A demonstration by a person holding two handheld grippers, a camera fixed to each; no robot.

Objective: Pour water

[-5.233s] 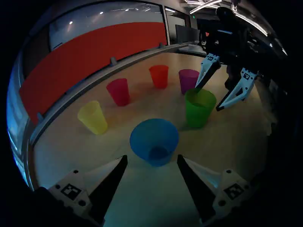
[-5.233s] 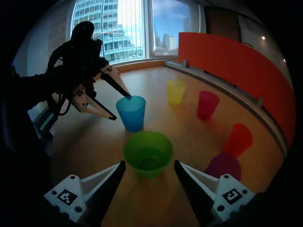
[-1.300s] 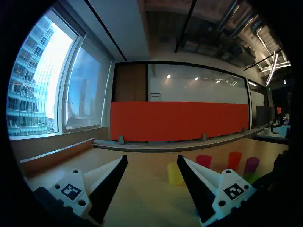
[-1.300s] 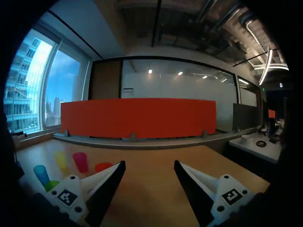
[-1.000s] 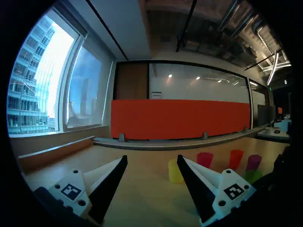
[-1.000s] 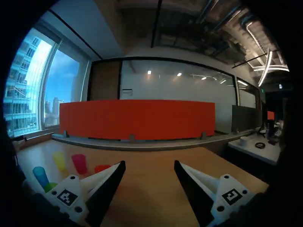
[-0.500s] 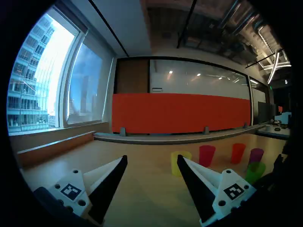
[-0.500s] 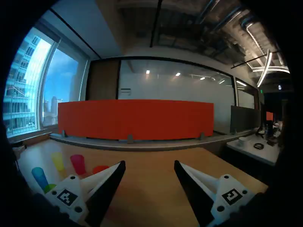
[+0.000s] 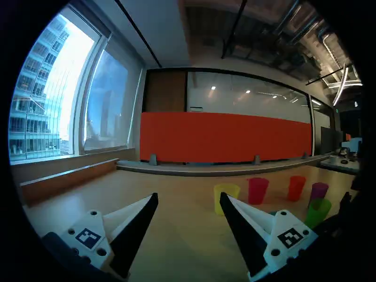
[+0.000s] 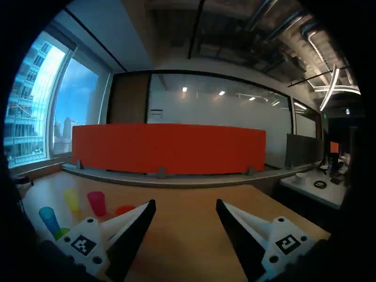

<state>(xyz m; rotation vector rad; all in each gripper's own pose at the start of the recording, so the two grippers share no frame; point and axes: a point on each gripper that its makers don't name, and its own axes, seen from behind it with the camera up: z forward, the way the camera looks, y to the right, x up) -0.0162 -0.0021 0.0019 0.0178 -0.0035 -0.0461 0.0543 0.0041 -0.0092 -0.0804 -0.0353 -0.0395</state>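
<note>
Left gripper view: observed left gripper (image 9: 188, 195) held level over wooden table (image 9: 178, 235), fingers spread wide, gripping nothing. Noted a square black-and-white marker (image 9: 88, 237) on each finger body, pattern only. Beyond the right-hand finger, recorded five plastic cups standing on the table in a loose group: yellow cup (image 9: 225, 197) nearest and partly behind the fingertip, pink cup (image 9: 257, 189) just beside it, then orange cup (image 9: 296, 187), purple cup (image 9: 318, 191), and green cup (image 9: 317, 211) in front of the purple one. All upright, long axis vertical, mouths up. Contents not determinable from this low angle. Behind the group, noted orange-red partition (image 9: 225, 138) running along the far table edge, and window (image 9: 61, 108) at left with tower blocks outside. Spotted a small white sign (image 9: 196, 109) on the glass wall above the partition, too small to read.

Right gripper view: observed right gripper (image 10: 184, 202) likewise with fingers wide apart and nothing between them, over the same table. Left of the left-hand finger, recorded blue cup (image 10: 48, 219) with green cup just beside it low down, yellow cup and pink cup farther back, orange cup mostly hidden behind the finger. All upright, mouths up, contents again not determinable. At far right, noted white desk (image 10: 319, 188) carrying small dark items, too small to identify.
</note>
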